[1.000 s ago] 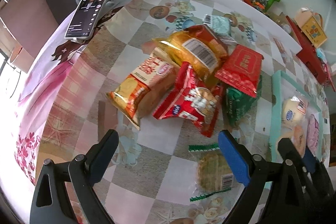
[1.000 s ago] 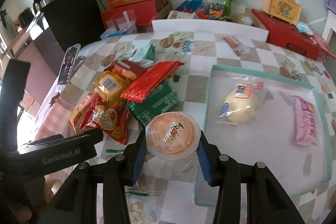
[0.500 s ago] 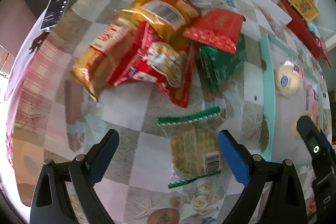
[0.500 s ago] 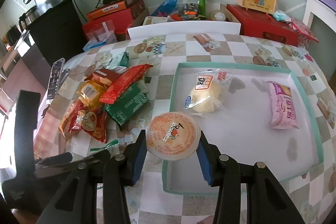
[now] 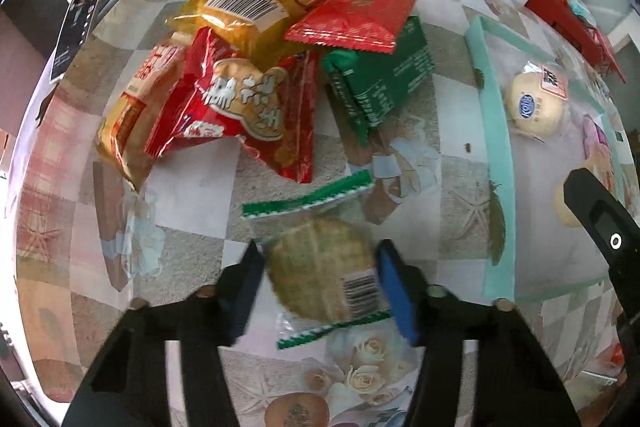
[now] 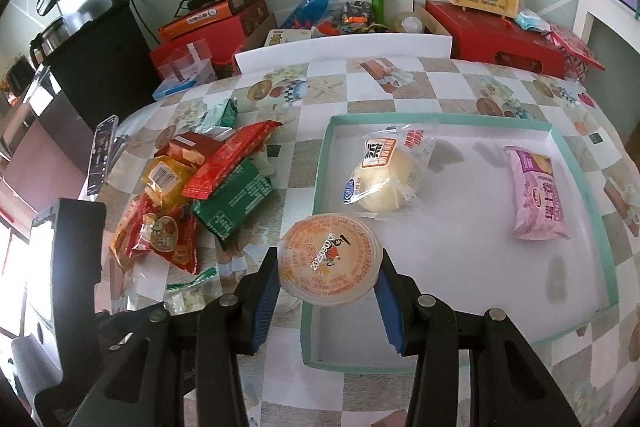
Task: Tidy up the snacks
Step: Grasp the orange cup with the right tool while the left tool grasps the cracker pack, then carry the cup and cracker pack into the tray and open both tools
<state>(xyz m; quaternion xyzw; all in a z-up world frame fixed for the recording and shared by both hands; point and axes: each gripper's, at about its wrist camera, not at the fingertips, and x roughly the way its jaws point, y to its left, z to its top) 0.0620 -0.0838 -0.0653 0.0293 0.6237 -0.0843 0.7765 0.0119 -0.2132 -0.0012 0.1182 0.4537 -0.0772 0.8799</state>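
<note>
A round cracker in a clear packet with green ends [image 5: 316,267] lies on the checked tablecloth. My left gripper [image 5: 320,281] points down over it; its jaws are closing, and the blue pads meet the packet's two sides. My right gripper [image 6: 328,279] is shut on a jelly cup with an orange lid [image 6: 328,251], held over the near left corner of the teal-rimmed tray [image 6: 440,117]. In the tray lie a wrapped bun [image 6: 380,183] and a pink packet [image 6: 536,199].
A pile of snack bags sits left of the tray: a red bag [image 5: 240,107], a green packet [image 5: 380,79], a flat red packet [image 5: 356,15], a yellow bag [image 5: 236,15]. A phone [image 5: 84,15] lies at the table's far left. Boxes and toys line the back wall.
The left gripper came down over the cracker packet and its wide jaws closed in on it. The right gripper carried the jelly cup right, to the tray's corner.
</note>
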